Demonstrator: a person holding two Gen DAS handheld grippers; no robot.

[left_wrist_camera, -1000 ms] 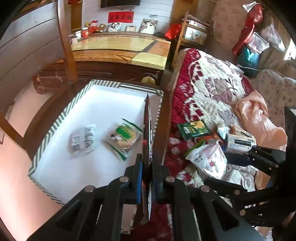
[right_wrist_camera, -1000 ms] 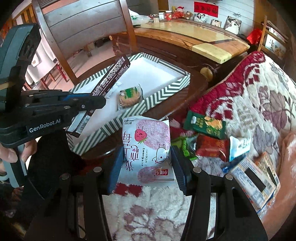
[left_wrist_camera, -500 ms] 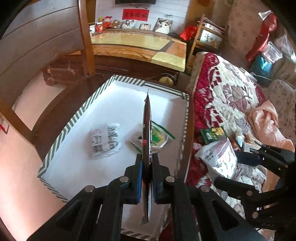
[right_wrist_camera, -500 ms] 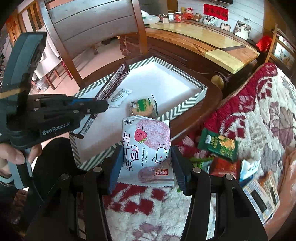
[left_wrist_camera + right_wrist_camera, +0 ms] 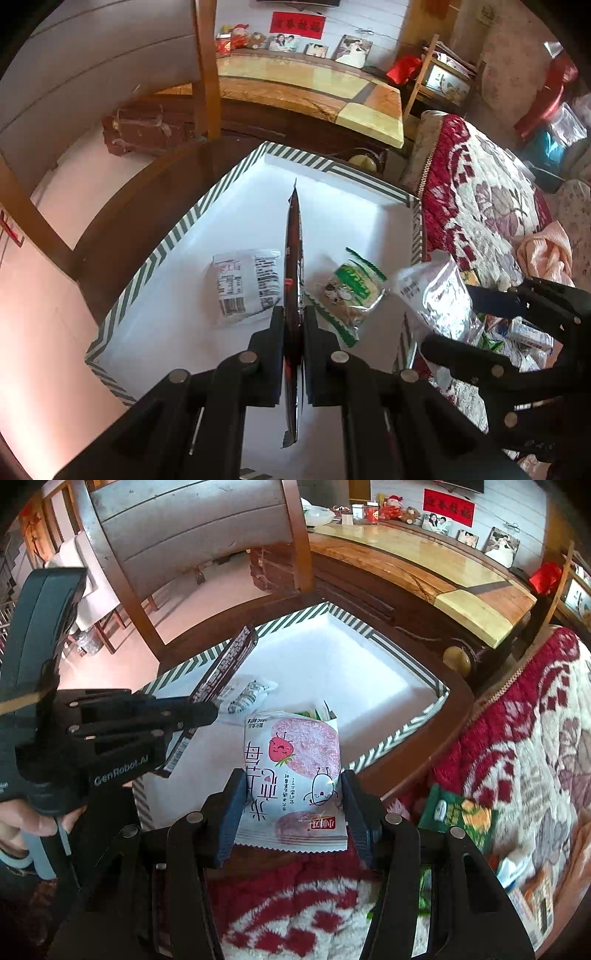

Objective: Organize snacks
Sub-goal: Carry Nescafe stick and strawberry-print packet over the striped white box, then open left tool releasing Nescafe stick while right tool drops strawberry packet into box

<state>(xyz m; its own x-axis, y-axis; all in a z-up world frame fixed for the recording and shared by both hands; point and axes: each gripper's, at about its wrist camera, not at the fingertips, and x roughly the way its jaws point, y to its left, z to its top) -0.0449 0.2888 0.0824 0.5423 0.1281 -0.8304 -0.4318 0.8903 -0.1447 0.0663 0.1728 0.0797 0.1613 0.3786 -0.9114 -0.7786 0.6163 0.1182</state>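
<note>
Snacks: two packets already lie in the striped box [image 5: 177, 240]; more are scattered on the quilt [image 5: 517, 760] to its right, and each tool carries one.
White packet [image 5: 245, 286]: flat on the box floor, left of centre, just left of the bar's edge as the left camera sees it.
Left tool [image 5: 293, 325]: clamped tight on a thin dark bar [image 5: 293, 258], held edge-on. A second ago it hung at the box's right rim; now it sits over the middle of the box, above the gap between the two lying packets.
Meaning, left: the bar looks ready for release; it should drop clear of the white packet if let go here.
Green packet [image 5: 351, 291]: on the box floor just right of the bar, tilted, near the right wall.
Right tool [image 5: 291, 805]: closed on a pink strawberry pouch [image 5: 291, 771], gripped by both side edges. It was over the quilt beside the box; it has come in so the pouch's top overhangs the box rim.
Meaning, right: this pouch seems next in line, though the green packet lies right under its path.
Quilt snacks: a green bag [image 5: 456, 812] and a few blurred wrappers remain outside, so the sorting is partway done.
</note>
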